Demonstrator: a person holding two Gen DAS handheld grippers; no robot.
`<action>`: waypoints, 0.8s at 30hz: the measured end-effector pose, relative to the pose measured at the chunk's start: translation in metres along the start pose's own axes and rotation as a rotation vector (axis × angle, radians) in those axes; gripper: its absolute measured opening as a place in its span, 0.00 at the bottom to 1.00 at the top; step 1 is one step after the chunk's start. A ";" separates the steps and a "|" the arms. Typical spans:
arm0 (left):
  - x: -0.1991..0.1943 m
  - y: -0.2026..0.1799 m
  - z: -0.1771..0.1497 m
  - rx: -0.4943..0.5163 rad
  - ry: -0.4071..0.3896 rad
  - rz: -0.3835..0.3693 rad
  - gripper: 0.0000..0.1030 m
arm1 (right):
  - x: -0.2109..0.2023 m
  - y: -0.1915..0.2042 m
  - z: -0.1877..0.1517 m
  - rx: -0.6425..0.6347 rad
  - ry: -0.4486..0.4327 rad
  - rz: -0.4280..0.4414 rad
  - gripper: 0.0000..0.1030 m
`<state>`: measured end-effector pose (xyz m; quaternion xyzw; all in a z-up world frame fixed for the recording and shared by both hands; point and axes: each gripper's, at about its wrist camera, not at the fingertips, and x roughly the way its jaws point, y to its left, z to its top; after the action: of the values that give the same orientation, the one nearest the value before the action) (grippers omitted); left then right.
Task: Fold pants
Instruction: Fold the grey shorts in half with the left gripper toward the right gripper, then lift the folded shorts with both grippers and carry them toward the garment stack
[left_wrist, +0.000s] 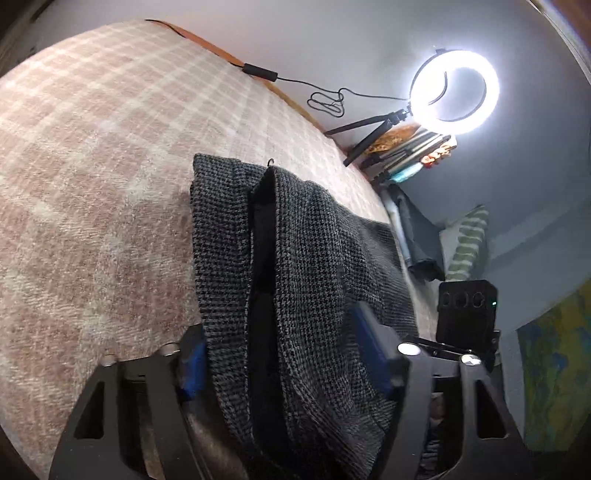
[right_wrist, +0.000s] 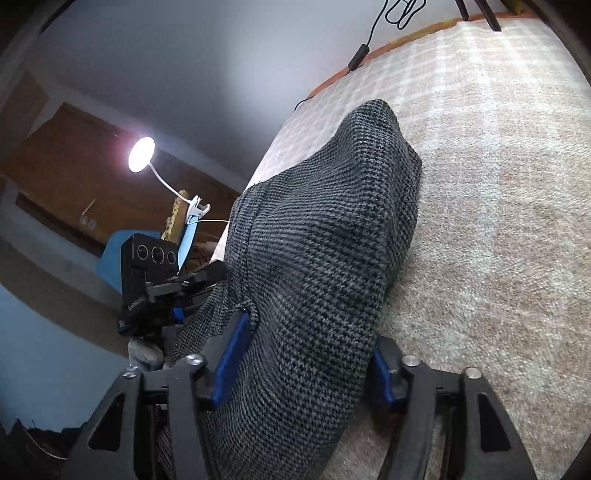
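Note:
The pants (left_wrist: 295, 258) are dark grey houndstooth cloth lying on the pink plaid bedspread (left_wrist: 92, 166). In the left wrist view my left gripper (left_wrist: 284, 354) has its blue-padded fingers (left_wrist: 373, 347) on either side of a bunched fold with a black inner band, and is shut on it. In the right wrist view my right gripper (right_wrist: 306, 354) is shut on another thick bunch of the pants (right_wrist: 321, 240), which rises as a hump above the bedspread (right_wrist: 498, 221). The other gripper's camera body (right_wrist: 147, 266) shows close to the left.
A lit ring light (left_wrist: 454, 92) on a tripod stands by the bed's far edge with a black cable (left_wrist: 325, 99). Books (left_wrist: 410, 147), a striped pillow (left_wrist: 469, 240) and the other gripper's camera (left_wrist: 465, 314) are at the right. A desk lamp (right_wrist: 142, 153) glows beyond the bed's left edge.

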<state>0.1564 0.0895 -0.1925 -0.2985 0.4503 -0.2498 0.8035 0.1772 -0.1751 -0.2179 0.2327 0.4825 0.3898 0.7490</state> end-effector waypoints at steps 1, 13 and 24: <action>0.001 0.001 0.000 -0.005 0.006 0.005 0.49 | 0.002 -0.001 0.000 0.006 -0.002 -0.004 0.49; -0.006 -0.022 -0.003 0.096 -0.044 0.103 0.22 | -0.007 0.027 -0.002 -0.080 -0.035 -0.186 0.18; -0.018 -0.062 -0.012 0.233 -0.111 0.138 0.20 | -0.024 0.071 -0.014 -0.220 -0.092 -0.312 0.14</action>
<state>0.1294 0.0548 -0.1436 -0.1850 0.3926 -0.2275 0.8717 0.1336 -0.1528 -0.1598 0.0893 0.4323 0.3084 0.8426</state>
